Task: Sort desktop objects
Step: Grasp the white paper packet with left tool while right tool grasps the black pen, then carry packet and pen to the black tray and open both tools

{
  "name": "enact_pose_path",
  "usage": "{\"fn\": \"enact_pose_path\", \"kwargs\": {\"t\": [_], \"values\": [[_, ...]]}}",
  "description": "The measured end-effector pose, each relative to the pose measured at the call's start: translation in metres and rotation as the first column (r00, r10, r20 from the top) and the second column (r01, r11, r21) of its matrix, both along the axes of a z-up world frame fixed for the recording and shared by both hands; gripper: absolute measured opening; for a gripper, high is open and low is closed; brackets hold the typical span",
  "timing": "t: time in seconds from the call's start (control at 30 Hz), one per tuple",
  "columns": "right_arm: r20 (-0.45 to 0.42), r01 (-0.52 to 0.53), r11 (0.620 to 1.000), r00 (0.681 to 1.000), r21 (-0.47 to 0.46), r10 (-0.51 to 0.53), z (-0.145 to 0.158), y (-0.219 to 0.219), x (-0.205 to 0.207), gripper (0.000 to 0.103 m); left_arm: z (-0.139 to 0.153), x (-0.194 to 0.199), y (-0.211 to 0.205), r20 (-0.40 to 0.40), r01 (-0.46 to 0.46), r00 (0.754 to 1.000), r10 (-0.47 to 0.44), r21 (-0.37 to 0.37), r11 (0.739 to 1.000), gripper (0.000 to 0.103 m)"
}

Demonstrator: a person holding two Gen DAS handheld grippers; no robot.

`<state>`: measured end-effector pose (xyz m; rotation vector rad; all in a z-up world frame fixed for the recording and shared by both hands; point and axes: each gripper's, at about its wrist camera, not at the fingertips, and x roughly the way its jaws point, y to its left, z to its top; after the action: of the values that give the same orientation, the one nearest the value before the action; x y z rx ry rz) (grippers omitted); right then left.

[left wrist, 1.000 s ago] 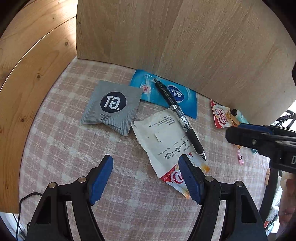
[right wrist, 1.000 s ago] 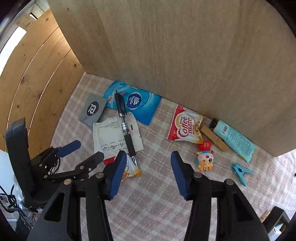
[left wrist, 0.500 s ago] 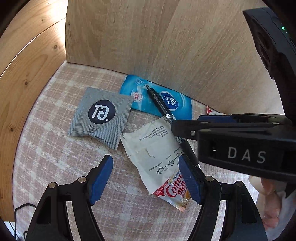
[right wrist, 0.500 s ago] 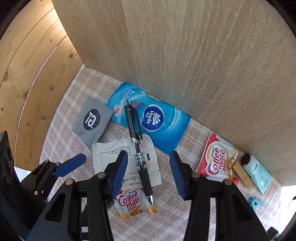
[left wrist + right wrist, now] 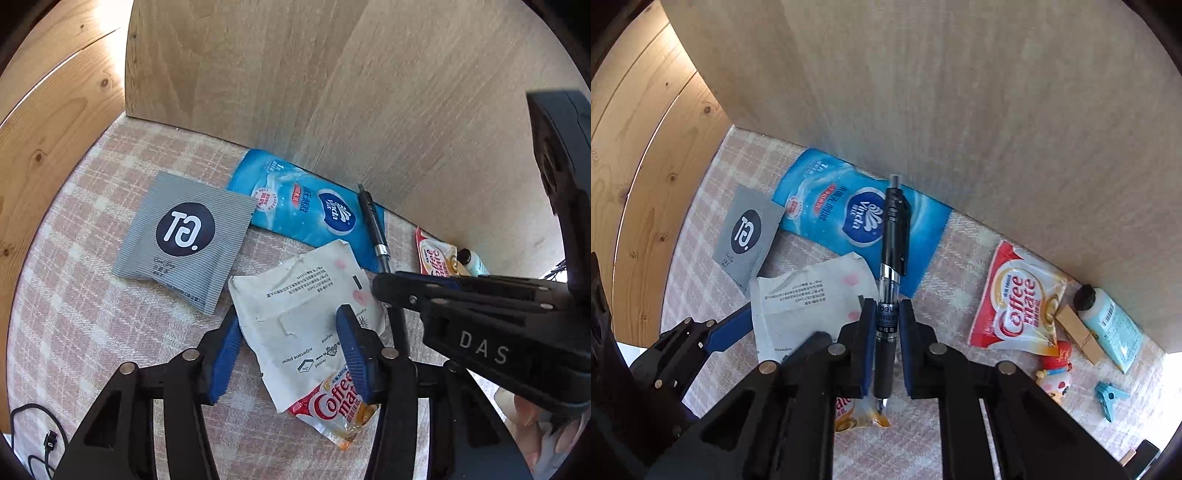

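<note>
- The black gel pen [image 5: 888, 280] is clamped at its grip between the right gripper [image 5: 886, 332] pads, lying across the blue Vinda tissue pack [image 5: 849, 214].
- The left gripper [image 5: 288, 354] is held spread over the torn white sachet [image 5: 306, 314].

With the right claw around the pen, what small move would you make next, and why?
Probably lift the right claw straight up. Its pads look closed on the black pen, which lies across the blue tissue pack and white wrapper; a vertical lift should avoid dragging them.
</note>
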<state>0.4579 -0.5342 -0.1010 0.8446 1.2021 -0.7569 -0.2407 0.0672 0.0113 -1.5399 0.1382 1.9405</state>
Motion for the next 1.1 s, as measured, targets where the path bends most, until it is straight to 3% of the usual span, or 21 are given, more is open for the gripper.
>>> {"fn": "enact_pose_path", "kwargs": {"t": [0.2, 0.27, 0.53, 0.77, 0.97, 1.1], "values": [[0.009, 0.035, 0.999, 0.999, 0.002, -0.035, 0.004, 0.003, -0.033, 0.012, 0.01, 0.007, 0.009, -0.026, 0.008, 1.0, -0.007, 0.023, 1.0, 0.019], [0.017, 0.047, 0.999, 0.999, 0.004, -0.047, 0.006, 0.006, -0.042, 0.012, 0.016, 0.01, 0.011, -0.032, 0.002, 0.999, 0.0, 0.035, 0.999, 0.016], [0.069, 0.091, 0.996, 0.993, -0.009, -0.09, 0.029, 0.015, -0.07, 0.012, 0.05, 0.03, 0.016, -0.073, 0.038, 0.997, -0.033, 0.073, 0.997, 0.014], [0.108, 0.148, 0.988, 0.984, -0.032, -0.144, 0.062, 0.034, -0.097, 0.012, 0.08, 0.026, -0.013, -0.105, 0.1, 0.991, -0.088, 0.113, 0.989, 0.014], [0.154, 0.25, 0.967, 0.959, -0.059, -0.238, 0.102, 0.063, -0.162, 0.012, 0.112, 0.075, -0.007, -0.135, 0.217, 0.971, -0.198, 0.143, 0.966, 0.015], [0.179, 0.347, 0.935, 0.927, -0.068, -0.331, 0.124, 0.09, -0.233, 0.012, 0.128, 0.117, 0.017, -0.152, 0.324, 0.941, -0.302, 0.153, 0.934, 0.015]]}}
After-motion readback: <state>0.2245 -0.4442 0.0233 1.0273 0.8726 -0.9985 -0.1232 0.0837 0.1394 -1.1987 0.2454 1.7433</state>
